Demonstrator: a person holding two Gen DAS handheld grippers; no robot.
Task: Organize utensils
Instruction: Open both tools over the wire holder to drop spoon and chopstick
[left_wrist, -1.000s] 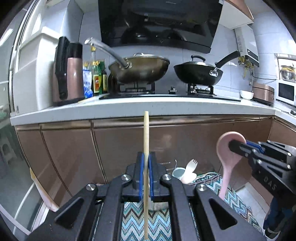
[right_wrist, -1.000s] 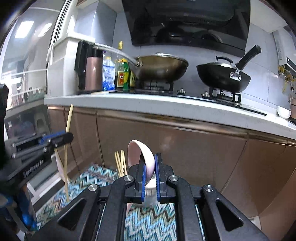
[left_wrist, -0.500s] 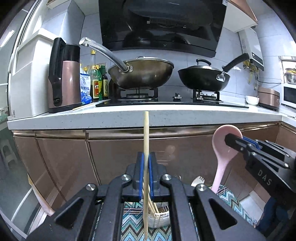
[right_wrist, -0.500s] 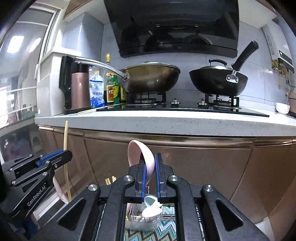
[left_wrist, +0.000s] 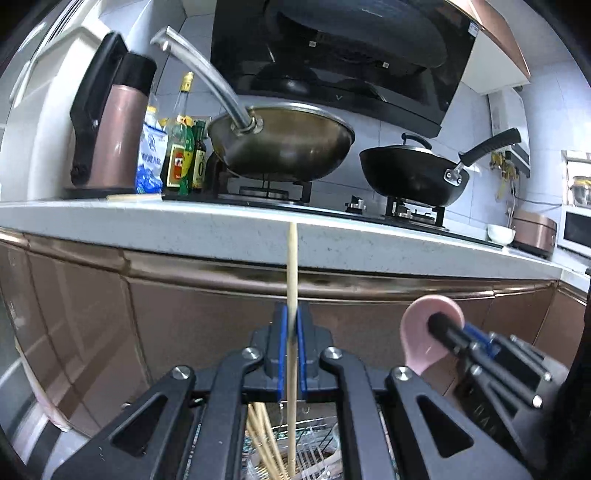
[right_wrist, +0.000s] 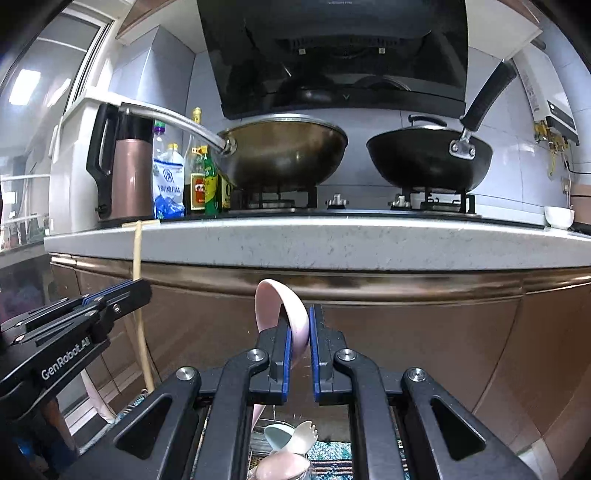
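My left gripper (left_wrist: 291, 332) is shut on a single wooden chopstick (left_wrist: 291, 266) that stands upright between its blue pads. Below it, several more chopsticks (left_wrist: 264, 443) lean in a wire utensil holder (left_wrist: 314, 439). My right gripper (right_wrist: 298, 332) is shut on a pink spoon (right_wrist: 275, 302), bowl end up. The same spoon (left_wrist: 428, 339) and right gripper (left_wrist: 443, 332) show at the lower right of the left wrist view. In the right wrist view the left gripper (right_wrist: 136, 291) holds the chopstick (right_wrist: 137, 251) at the left. A pale blue spoon (right_wrist: 279, 435), a white spork (right_wrist: 304, 432) and a pink spoon bowl sit under the right gripper.
A white counter edge (right_wrist: 332, 240) runs across above brown cabinet doors (left_wrist: 184, 332). On the hob stand a steel wok (left_wrist: 280, 144) and a black lidded pan (left_wrist: 413, 173). A pink kettle (left_wrist: 107, 147), bottles and a salt bag (right_wrist: 168, 192) stand at the left. Patterned mat below.
Both grippers have moved closer to the cabinets and lower; the counter now fills more of the view. The utensil holder has come right under the fingers. Both grips are unchanged.
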